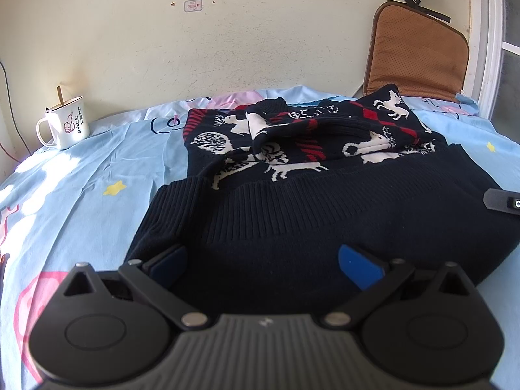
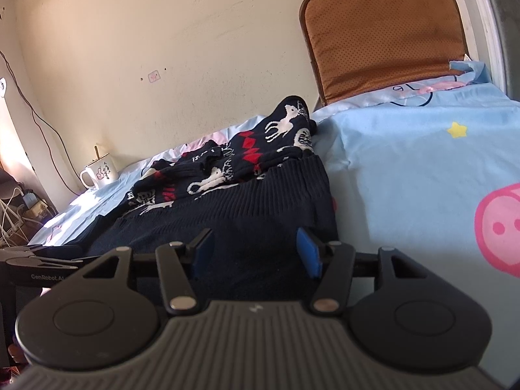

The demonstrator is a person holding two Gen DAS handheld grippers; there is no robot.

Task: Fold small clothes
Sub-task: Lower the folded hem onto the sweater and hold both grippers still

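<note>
Now the dark sweater [image 1: 292, 195] lies on the bed [image 1: 81, 178] near its front edge, its near hem between the spread jaws of both the left gripper [image 1: 261, 260] and right gripper [image 2: 253, 250]

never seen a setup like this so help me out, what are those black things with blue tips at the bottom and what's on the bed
Those are two handheld grippers; a person holds one in each hand, and each carries a camera looking along its fingers. One picture is from the left gripper, the other from the right gripper. Both are open at the near ribbed hem of a dark knitted sweater with white animals and red patterns. Nothing is gripped. The sweater lies on a blue cartoon sheet. A white mug stands by the wall, and a brown cushion leans there.
</note>
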